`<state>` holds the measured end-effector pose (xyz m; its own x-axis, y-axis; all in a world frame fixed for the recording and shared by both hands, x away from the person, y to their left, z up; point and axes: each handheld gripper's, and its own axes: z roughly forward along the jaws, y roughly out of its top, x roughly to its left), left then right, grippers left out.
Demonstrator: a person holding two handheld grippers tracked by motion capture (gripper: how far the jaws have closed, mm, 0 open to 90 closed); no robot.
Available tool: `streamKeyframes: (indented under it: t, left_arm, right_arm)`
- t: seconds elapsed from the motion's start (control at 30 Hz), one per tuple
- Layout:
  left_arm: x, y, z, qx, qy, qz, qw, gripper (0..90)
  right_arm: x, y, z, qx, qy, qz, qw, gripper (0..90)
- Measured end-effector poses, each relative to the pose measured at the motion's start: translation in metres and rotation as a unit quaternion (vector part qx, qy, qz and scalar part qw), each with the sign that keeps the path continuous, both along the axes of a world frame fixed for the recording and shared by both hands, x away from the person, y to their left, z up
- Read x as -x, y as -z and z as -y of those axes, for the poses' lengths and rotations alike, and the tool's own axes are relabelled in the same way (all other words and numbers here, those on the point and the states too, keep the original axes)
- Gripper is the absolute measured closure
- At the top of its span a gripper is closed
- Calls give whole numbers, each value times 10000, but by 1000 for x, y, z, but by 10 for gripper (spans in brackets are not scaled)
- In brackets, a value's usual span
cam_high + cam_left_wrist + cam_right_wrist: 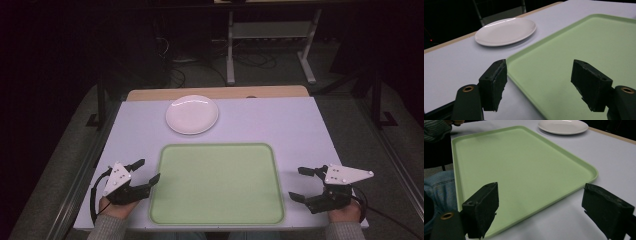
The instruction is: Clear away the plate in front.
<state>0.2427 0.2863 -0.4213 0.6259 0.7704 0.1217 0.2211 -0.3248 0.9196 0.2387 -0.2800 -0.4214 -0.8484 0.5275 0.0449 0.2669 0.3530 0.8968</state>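
Beside the green tray's (217, 184) side edges, left claw (148, 169) and right claw (300, 183) both agape, ungripping.

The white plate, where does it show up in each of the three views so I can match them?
High view: the white plate sits upper centre, just beyond the far edge of the green tray.
Left gripper view: upper left, beyond the tray's corner.
Right gripper view: top edge, right of centre, past the tray's far corner.
Shared landmark: the green tray.
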Motion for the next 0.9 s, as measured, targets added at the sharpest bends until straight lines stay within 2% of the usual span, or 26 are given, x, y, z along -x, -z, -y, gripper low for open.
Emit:
streamKeyframes:
  t: [0.37, 0.53, 0.9]
  left_arm:
    - [0, -1, -1, -10, -31, 25, 10000, 285]
    - [0, -1, -2, 87, -54, 21, 9999, 278]
    - [0, -3, -3, 114, -13, -27, 9999, 269]
  right_arm:
    - [0, 0, 0, 13, -13, 7, 10000, 132]
    - [0, 0, -1, 18, -15, -2, 10000, 132]
    - [1, -1, -1, 19, -17, 8, 10000, 132]
